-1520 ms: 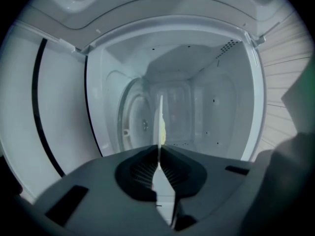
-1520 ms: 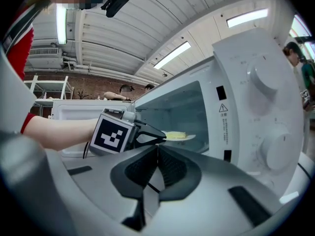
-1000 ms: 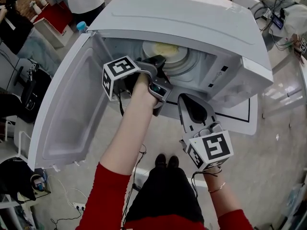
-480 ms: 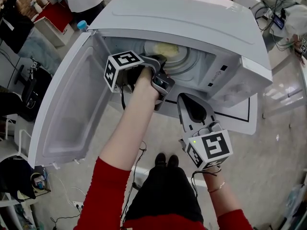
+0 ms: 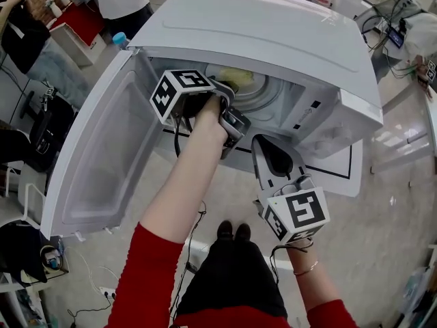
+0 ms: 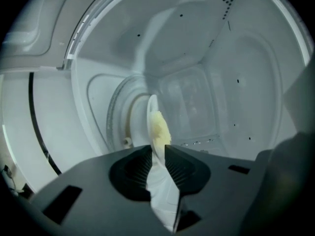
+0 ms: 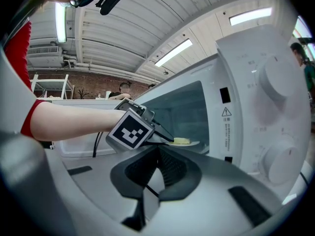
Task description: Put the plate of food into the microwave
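1. The left tool (image 6: 157,155), lower centre of the left gripper view: jaws opening, with the plate (image 6: 151,113) rim between them.
2. The plate, carrying yellow food (image 6: 160,128), sits inside the microwave (image 5: 273,26), upper centre of the head view.
3. The right tool (image 5: 268,142): jaws together, empty, outside the microwave.
4. The door (image 5: 95,149): swung open, left.

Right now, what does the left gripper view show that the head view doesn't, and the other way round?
Only the left gripper view: the left gripper's jaws up close, opening, with the plate's rim between them.
Only the head view: the open door, the right gripper outside it, and the person's red sleeves.
Both: the plate with yellow food inside the microwave.
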The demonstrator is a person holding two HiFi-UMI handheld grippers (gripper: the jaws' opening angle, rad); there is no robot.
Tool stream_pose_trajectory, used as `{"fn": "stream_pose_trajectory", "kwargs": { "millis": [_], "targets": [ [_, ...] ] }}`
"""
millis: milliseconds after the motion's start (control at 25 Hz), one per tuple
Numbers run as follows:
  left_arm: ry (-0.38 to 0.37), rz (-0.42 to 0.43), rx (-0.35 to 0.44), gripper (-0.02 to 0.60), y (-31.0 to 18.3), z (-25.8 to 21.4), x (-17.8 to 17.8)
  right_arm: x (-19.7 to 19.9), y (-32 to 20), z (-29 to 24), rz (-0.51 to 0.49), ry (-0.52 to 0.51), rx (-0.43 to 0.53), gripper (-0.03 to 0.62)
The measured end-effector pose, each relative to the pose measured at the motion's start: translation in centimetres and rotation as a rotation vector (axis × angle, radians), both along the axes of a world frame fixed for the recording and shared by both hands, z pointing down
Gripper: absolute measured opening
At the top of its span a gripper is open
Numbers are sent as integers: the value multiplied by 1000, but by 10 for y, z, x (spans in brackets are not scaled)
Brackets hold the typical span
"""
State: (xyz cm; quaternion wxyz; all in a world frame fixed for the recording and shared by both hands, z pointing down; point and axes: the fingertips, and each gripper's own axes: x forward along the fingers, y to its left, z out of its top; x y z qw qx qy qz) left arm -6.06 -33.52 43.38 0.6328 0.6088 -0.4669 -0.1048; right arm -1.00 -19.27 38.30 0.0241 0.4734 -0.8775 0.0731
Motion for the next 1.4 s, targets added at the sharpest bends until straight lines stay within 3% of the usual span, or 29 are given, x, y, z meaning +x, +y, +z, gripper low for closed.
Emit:
{"fn": "stream_pose_trajectory", "kwargs": {
  "millis": [120,480,720,1040,1400],
  "targets": [
    [-54,26,21,98,0,-3,-2,-1,-1,-1,1,3,1,15],
    [-343,177,55,98,0,1,-7,2,-3,-4,0,9,1,15],
    [-454,229,107,109,0,0,-14,2,-2,-2,3,5,0,15],
    [-559,234,240,123,-1,-4,-17,2,0,0,-4,9,2,15],
    [-732,298,299,158,-3,-4,-23,2,-3,4,-3,16,-6,15]
  ]
}}
